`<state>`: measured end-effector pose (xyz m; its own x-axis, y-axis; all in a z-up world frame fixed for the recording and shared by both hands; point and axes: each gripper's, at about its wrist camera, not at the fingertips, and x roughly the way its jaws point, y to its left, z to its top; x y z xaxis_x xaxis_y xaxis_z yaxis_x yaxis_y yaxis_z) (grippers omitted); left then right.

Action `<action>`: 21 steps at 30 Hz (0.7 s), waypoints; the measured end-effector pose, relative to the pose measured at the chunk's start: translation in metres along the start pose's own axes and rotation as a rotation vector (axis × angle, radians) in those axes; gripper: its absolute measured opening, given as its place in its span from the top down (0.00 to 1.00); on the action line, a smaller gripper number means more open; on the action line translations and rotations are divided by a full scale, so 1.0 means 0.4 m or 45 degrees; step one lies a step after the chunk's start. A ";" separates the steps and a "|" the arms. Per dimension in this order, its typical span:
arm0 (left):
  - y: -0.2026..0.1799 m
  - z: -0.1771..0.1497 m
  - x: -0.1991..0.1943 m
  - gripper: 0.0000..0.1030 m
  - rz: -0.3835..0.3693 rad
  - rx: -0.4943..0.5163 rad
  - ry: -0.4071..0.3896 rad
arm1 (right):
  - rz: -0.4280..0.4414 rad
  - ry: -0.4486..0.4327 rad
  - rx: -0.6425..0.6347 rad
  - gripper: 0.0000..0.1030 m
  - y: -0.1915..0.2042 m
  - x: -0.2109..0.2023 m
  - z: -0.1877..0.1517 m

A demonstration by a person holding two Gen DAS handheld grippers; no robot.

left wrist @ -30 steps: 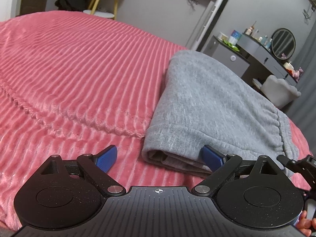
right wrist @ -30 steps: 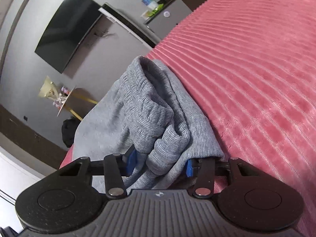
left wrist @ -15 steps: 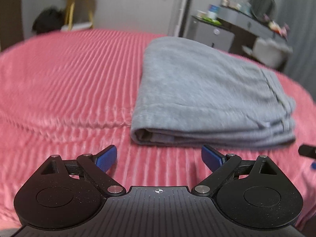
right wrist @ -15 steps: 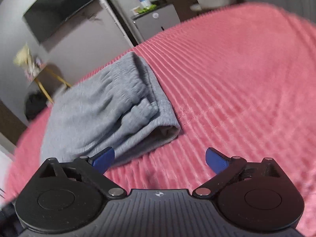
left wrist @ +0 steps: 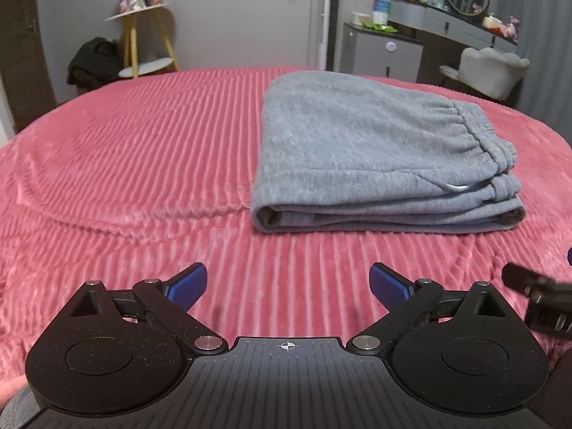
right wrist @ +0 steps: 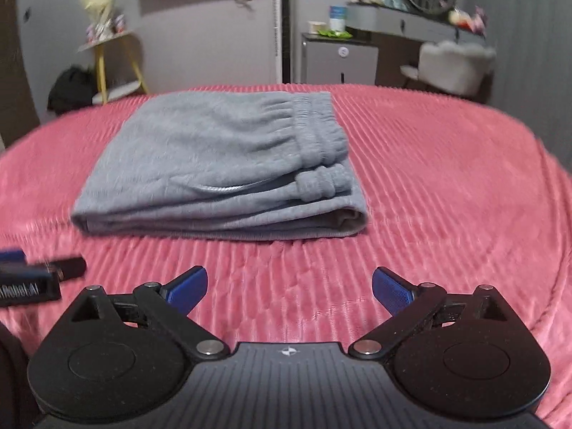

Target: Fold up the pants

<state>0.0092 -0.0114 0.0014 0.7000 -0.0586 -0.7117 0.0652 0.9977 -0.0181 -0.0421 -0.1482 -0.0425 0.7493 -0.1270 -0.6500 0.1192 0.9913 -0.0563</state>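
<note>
I have let go and drawn both hands back, so my left gripper and right gripper hang with jaws wide and empty near the folded pants on the bed; folding looks done.

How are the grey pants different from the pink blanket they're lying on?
The grey pants are folded into a small layered stack, while the pink blanket lies spread flat across the whole bed. The pants look like smooth fleece with a gathered elastic waistband; the blanket has raised ribs running all over it. The pants cover only a part of the blanket. Both are soft fabric, and neither is touched by the open left gripper or the open right gripper.
</note>
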 end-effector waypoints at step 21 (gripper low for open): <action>-0.029 0.004 0.030 0.03 0.025 0.072 0.013 | 0.033 -0.072 -0.115 0.04 0.060 0.025 -0.016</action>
<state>0.0180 -0.0239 -0.0059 0.6940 -0.0382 -0.7190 0.0918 0.9951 0.0357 -0.0358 -0.1253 -0.0551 0.7874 -0.1007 -0.6082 0.0423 0.9931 -0.1096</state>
